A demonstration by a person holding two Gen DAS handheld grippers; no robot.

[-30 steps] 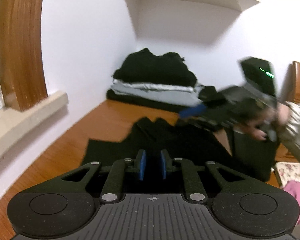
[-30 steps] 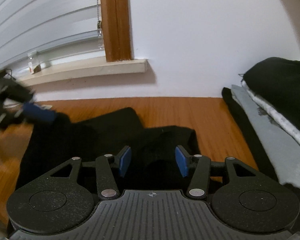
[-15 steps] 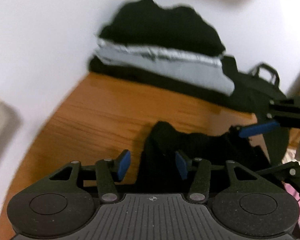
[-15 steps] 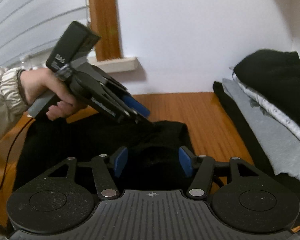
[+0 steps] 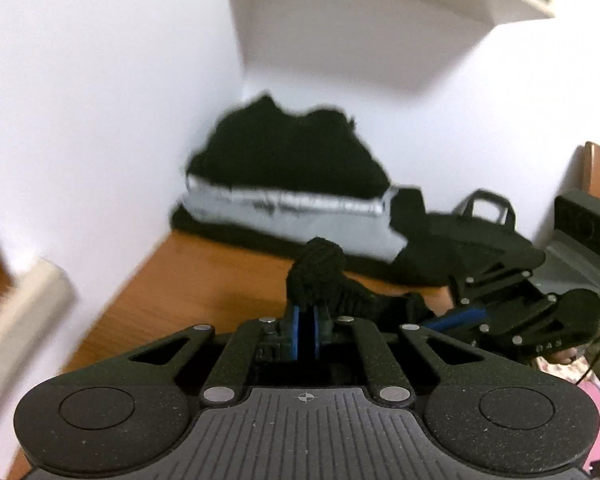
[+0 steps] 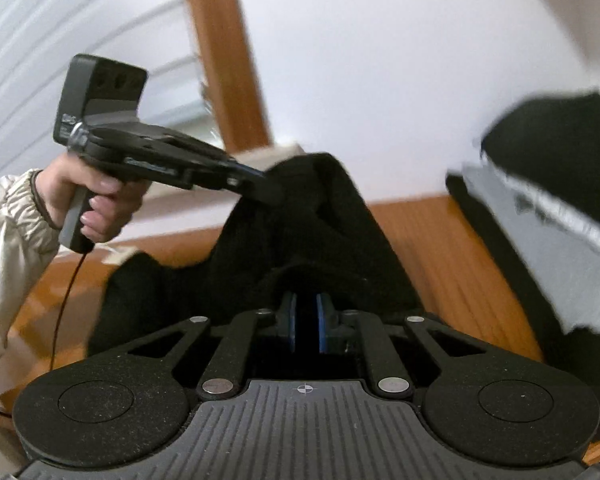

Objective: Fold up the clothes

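A wooden bench [image 6: 440, 248] sits in a white corner, under a window with blinds. On it is a black garment [image 6: 284, 240]. Part of it rests on the wood, and part is lifted up into a peak.

The left tongs [image 5: 306, 330] are squeezed tight on a bunched bit of the black cloth. The cloth sticks up in a lump just past the blue pads. The right tongs [image 6: 305, 328] are pinched on the near edge of the same garment. So each one holds its own spot, and the cloth stretches between them. Holding it in two places is likely meant to keep an edge straight, so it can be laid over the rest.

A hand [image 6: 92, 200] in a pale sleeve grips the left handle.

At the far right, against the wall, is a pile of clothes [image 6: 548, 200], black on top and grey under it. They look folded, but the picture is blurry there.
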